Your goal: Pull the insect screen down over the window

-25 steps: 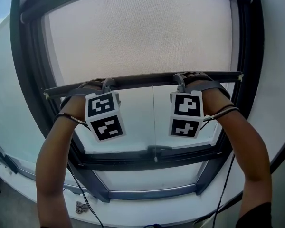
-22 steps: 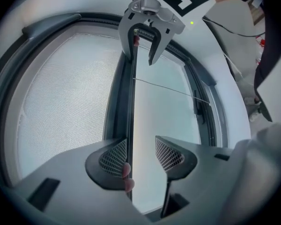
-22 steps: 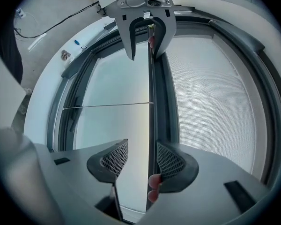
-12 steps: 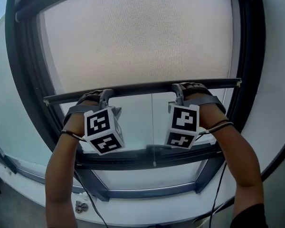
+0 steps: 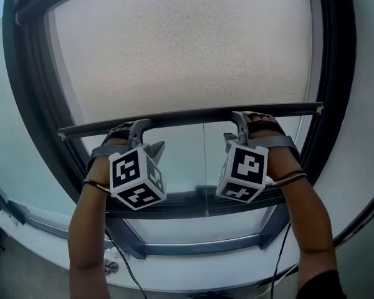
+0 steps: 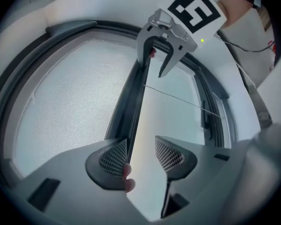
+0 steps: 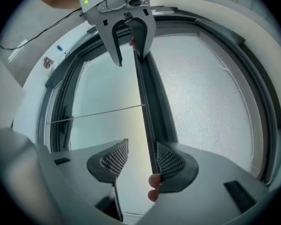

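The insect screen's pale mesh [image 5: 187,48] covers the upper window. Its dark bottom bar [image 5: 193,116] runs across at mid height. My left gripper [image 5: 146,137] hooks over the bar left of centre, and my right gripper [image 5: 235,129] hooks over it right of centre. In the left gripper view the bar [image 6: 136,107] lies against the left pad [image 6: 113,157], with bare glass across the rest of the gap of the left gripper [image 6: 140,156]. In the right gripper view the bar [image 7: 150,111] lies against the right pad [image 7: 168,161] of the right gripper [image 7: 141,158]. Both stand open.
A thin pull cord [image 5: 204,167] hangs from the bar's middle to the lower window frame [image 5: 193,201]. Below is the white sill [image 5: 193,279] with a small metal object [image 5: 110,268] and trailing cables. Dark side frames [image 5: 31,104] flank the mesh.
The bottom bar has come down toward the lower frame with both grippers on it, and more mesh shows above. The screen's top housing has slid out of view.
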Motion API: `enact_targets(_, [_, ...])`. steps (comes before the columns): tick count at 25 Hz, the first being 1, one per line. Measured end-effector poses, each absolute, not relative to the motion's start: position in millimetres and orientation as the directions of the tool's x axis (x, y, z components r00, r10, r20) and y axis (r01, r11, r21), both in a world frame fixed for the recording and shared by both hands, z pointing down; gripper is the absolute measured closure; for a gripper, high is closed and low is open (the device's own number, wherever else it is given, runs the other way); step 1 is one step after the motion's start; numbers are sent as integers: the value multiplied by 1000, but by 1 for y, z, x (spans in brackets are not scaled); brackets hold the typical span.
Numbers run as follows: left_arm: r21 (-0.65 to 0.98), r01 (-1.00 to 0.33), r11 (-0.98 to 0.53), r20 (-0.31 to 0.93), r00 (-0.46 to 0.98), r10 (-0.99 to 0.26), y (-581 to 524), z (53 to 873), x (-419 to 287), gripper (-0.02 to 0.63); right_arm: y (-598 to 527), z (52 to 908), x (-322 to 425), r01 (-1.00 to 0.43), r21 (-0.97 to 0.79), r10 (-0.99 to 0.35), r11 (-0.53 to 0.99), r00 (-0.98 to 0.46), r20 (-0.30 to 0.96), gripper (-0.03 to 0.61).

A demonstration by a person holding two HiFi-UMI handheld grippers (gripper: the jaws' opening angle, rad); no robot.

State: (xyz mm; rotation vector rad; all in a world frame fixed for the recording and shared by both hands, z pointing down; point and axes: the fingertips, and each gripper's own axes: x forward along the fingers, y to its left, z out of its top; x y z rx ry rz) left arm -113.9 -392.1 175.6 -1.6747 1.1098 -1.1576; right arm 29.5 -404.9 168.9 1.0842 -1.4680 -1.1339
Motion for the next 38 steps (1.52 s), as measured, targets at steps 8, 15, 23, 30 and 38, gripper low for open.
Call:
enact_targets(8, [-901, -197, -387, 345, 219, -913, -389, 214, -108, 428, -402, 210, 35, -40, 976, -965, 216, -158, 208, 388])
enact_targets(15, [-907, -172, -385, 353, 190, -916, -391, 247, -109, 430, -403, 245, 33, -20, 972, -960, 233, -167, 227, 388])
enact_targets(23, [-898, -99, -429, 414, 144, -899, -391, 297, -110, 433, -400, 290, 33, -52, 936, -921, 349, -204, 332, 390])
enact_targets(30, [-876, -133, -464, 445, 153, -883, -389, 326, -112, 434, -398, 318, 28, -81, 927, -912, 367, -228, 341, 390])
enact_targets(38, [-807, -151, -570, 548, 168, -820, -384, 392, -111, 434, -391, 387, 32, -28, 867, -849, 497, -222, 480, 390])
